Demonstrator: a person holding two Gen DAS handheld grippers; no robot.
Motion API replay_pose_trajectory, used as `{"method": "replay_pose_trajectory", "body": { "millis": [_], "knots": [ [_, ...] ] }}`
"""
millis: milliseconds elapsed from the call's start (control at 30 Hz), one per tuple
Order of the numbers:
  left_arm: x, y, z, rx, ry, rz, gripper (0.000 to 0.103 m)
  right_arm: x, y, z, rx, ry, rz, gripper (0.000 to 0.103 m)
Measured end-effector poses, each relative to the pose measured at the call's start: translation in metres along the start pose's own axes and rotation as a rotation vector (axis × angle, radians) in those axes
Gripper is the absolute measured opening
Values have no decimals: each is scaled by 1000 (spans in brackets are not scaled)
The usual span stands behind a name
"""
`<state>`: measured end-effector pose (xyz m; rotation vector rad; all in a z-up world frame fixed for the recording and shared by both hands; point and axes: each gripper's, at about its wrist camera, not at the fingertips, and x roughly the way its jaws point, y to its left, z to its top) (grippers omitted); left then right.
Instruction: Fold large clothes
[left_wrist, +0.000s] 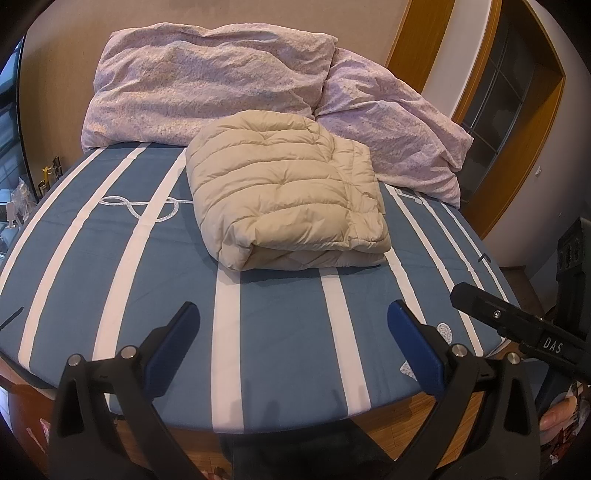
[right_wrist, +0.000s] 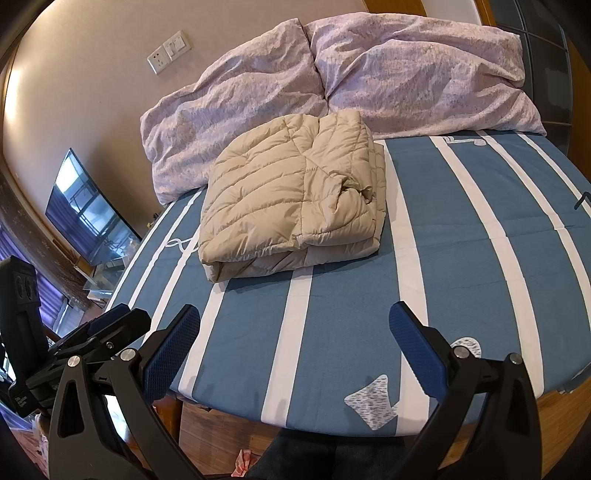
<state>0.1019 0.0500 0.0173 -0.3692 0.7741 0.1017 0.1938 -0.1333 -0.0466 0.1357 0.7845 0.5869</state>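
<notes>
A beige quilted down jacket lies folded into a thick rectangular bundle in the middle of the bed. It also shows in the right wrist view. My left gripper is open and empty, held above the bed's near edge, well short of the jacket. My right gripper is open and empty too, above the near edge. The right gripper's body shows at the right of the left wrist view.
Two pale purple pillows lie against the wall behind the jacket. The bed sheet is blue with white stripes. A television stands at the left, a wooden door frame at the right.
</notes>
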Motion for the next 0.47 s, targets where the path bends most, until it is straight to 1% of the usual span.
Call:
{"method": "replay_pose_trajectory", "body": {
  "millis": [467],
  "knots": [
    [1,2,2,-1,3,0,101,0,0,1,1,1,1,102]
  ]
}}
